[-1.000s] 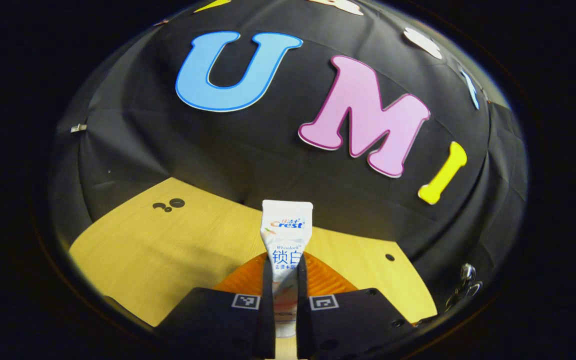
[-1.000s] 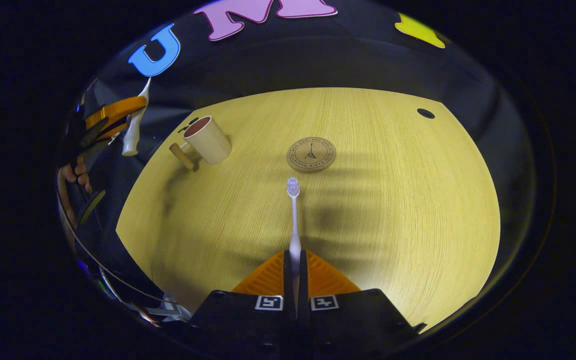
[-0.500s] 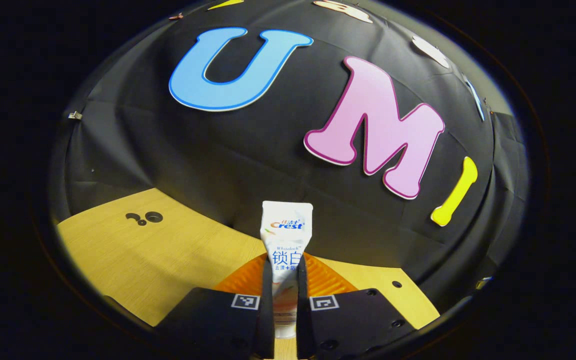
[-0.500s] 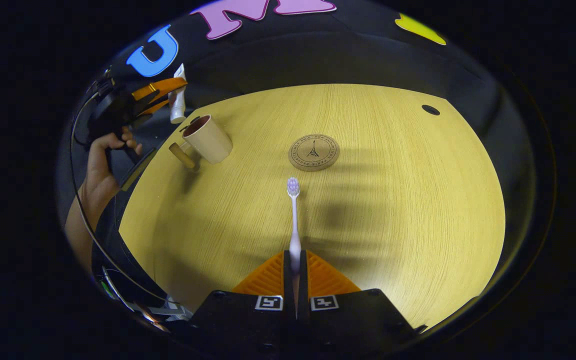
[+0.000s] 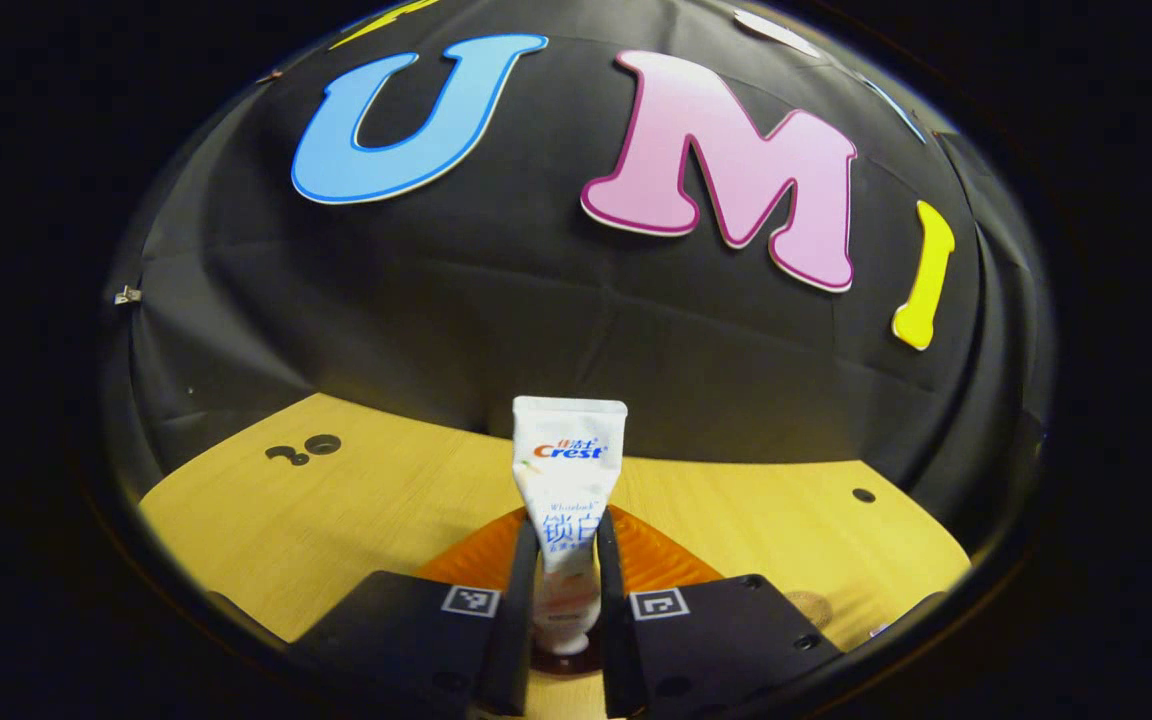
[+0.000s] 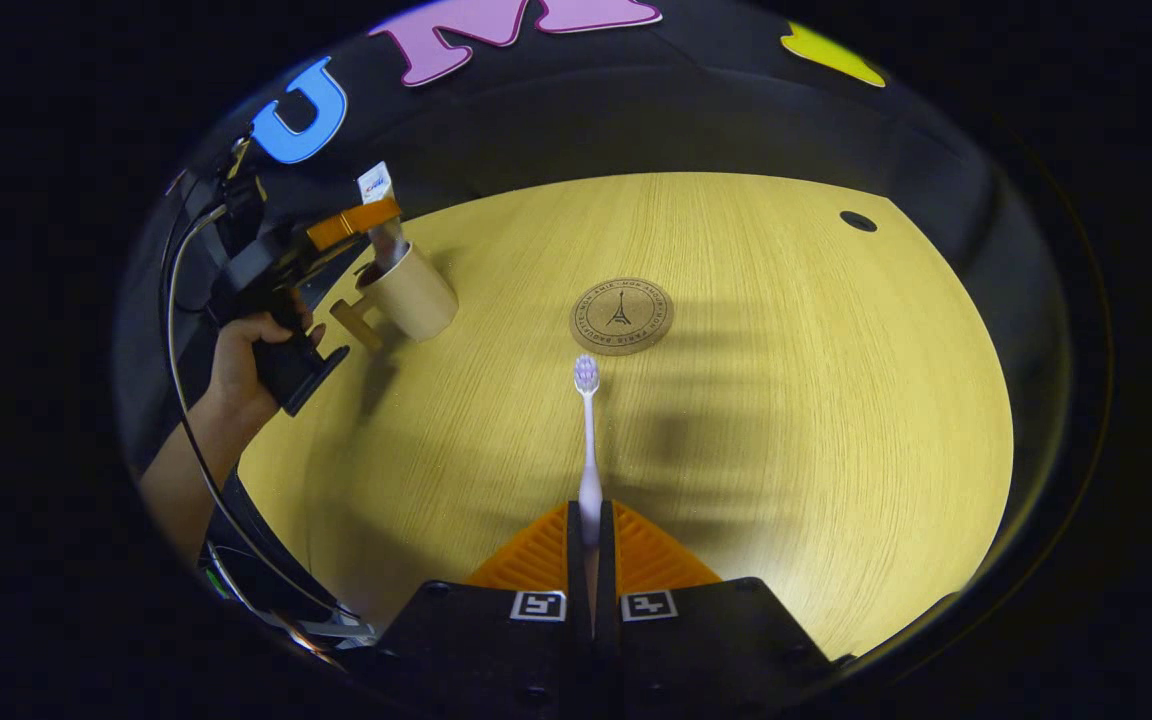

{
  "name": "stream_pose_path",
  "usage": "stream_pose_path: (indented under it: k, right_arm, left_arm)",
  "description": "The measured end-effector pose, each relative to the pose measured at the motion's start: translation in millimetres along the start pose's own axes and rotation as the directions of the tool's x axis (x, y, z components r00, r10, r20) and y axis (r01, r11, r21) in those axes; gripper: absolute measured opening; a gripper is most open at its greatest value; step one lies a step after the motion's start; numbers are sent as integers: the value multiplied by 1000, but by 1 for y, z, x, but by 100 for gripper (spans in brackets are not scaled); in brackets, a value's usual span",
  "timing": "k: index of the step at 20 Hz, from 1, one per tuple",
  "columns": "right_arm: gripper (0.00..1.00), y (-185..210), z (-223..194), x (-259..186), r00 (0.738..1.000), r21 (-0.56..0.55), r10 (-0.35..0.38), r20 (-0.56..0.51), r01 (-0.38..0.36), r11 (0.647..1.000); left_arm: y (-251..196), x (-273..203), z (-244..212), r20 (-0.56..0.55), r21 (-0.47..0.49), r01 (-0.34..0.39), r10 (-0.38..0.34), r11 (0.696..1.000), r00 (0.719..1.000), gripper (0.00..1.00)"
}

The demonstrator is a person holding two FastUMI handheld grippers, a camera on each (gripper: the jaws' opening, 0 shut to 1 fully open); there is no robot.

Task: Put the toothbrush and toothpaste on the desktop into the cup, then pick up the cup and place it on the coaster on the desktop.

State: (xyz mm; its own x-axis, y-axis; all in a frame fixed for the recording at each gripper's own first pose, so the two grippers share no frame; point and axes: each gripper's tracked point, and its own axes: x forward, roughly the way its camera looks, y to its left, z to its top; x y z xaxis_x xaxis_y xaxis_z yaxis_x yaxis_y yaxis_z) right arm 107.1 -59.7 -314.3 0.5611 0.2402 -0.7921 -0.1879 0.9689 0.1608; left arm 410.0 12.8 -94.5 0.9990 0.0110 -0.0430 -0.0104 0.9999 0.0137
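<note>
1. Two grippers are loaded. The left gripper [image 5: 564,560] has its jaws closed on the toothpaste [image 5: 566,480], tube upright, cap end down.
2. From the right gripper view, the left gripper [image 6: 361,222] holds the toothpaste [image 6: 381,215] directly over the cup [image 6: 414,295], lower end at the cup mouth.
3. The right gripper [image 6: 591,545] has its jaws clamped on the toothbrush [image 6: 588,440], bristle head forward, above the surface [image 6: 786,400].
4. The coaster [image 6: 622,315] lies flat just beyond the bristle head, well apart from the cup.

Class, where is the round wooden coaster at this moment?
In the right gripper view, the round wooden coaster lies flat on the yellow wooden desktop, just beyond the head of the white toothbrush and to the right of the beige cup.
</note>
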Motion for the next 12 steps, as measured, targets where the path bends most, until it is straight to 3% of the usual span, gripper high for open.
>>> stream_pose_path:
  k: [2,5,12]
  right_arm:
    - [5,3,0,1,1000,-2,1,0,-1,1000]
    - [5,13,12,0,999,0,18,35,-18,1000]
    - [5,58,82,-13,978,-48,94,186,-86,995]
  left_arm:
    - [5,-16,-5,-28,12,-23,23,1000,999,43]
    - [13,-54,4,-21,31,-57,58,998,998,100]
    - [30,-176,-26,-111,-13,-131,129,991,986,97]
